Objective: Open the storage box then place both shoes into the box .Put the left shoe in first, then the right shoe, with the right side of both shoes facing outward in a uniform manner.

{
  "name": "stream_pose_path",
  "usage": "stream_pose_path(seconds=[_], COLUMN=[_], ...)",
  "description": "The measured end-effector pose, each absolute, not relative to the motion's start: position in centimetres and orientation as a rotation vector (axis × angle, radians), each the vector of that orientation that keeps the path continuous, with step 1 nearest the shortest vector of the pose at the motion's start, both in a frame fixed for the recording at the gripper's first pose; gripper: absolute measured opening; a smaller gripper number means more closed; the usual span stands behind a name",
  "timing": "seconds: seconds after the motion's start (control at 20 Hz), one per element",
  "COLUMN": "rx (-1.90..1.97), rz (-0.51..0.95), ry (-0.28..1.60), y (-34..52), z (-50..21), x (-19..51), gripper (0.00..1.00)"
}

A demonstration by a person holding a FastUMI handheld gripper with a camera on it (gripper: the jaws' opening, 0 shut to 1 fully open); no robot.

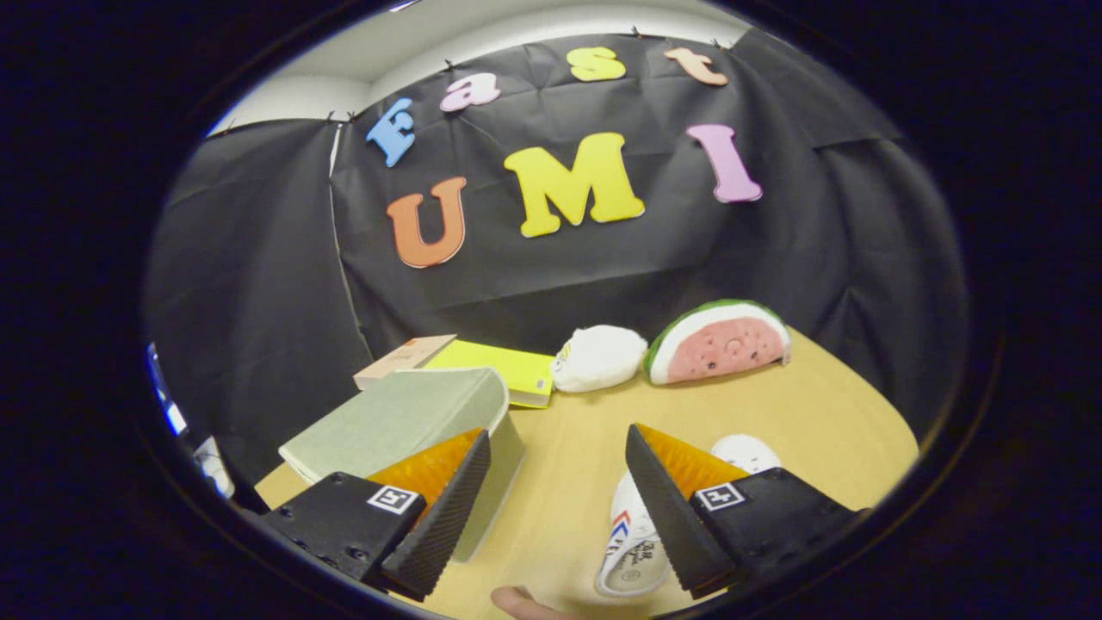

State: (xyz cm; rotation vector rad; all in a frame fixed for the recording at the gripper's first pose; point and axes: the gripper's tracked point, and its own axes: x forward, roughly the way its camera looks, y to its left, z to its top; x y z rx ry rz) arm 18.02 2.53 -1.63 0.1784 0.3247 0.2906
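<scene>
Fingers [469, 508] spread: storage box [405, 422] behind left, shoe [633, 538] behind right.

You see the pale green rectangular storage box [413, 422] closed, tilted on the wooden table, and a white fabric shoe [641, 538] with red-blue stripes lying beside it.

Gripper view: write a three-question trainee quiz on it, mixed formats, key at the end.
1. True or false: the storage box has its lid shut.
2. What lies partly behind the right one of the fingers? A) white shoe B) watermelon plush C) yellow book
3. Fill in: the gripper stands ____, holding nothing.

Key: 1 true; 2 A; 3 open.
</scene>
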Motion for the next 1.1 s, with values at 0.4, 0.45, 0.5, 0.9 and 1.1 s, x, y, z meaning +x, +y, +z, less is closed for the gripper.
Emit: stream_pose_path(seconds=[0.4,0.45,0.5,0.9,1.1], rx=[0.512,0.544,0.561,0.909,1.064], rz=[0.706,0.746,0.784,0.969,1.035], ry=[0.509,0.536,0.567,0.794,0.844], y=[9.1,9.4,9.7,12.5,13.0], z=[-1.5,-1.8,-2.1,-4.7,-4.4], x=[22.7,22.9,23.3,23.9,23.7], gripper=[1.00,1.00,0.99,0.98,0.93])
